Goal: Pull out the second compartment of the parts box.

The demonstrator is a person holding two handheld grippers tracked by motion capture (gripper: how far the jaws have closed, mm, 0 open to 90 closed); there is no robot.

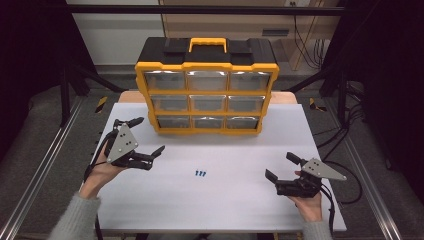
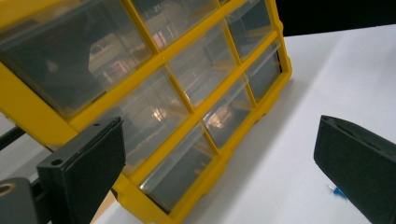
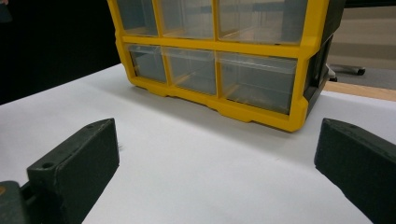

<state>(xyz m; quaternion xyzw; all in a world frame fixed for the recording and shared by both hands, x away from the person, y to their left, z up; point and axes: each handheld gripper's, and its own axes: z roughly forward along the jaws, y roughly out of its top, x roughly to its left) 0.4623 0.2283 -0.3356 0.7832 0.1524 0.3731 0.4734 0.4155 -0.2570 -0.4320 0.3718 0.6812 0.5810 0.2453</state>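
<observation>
Both grippers stand with their jaws spread apart and hold nothing. At the left of the high view, the left gripper (image 1: 148,135), black with a grey three-cornered plate on top, sits in the person's left hand (image 1: 100,172) above the white rectangular tabletop (image 1: 225,200), near the lower left corner of the yellow and black plastic drawer cabinet (image 1: 206,87). Its 2 black jaws point toward the right, one near the cabinet's foot and the other lower down over bare table. In the left gripper view the cabinet (image 2: 154,93) appears tilted and close, its clear drawers crossed by yellow bars, and a small blue piece (image 2: 338,191) peeks out beside the right-hand jaw. Further right in the high view, the 3 small blue screws (image 1: 200,174) lie in a tight row on the table, in front of the cabinet's middle column and well apart from it, between the 2 grippers and touched by neither. The cabinet stands upright at the far side of the table, with 9 clear drawers in 3 rows of 3, all closed, and a yellow handle on its black top. At the right, the right gripper (image 1: 285,166), held in the person's right hand (image 1: 307,202), hovers near the table's right edge with its jaws pointing up and left. In the right gripper view the cabinet's (image 3: 224,60) bottom row of drawers faces the camera across bare white table.
</observation>
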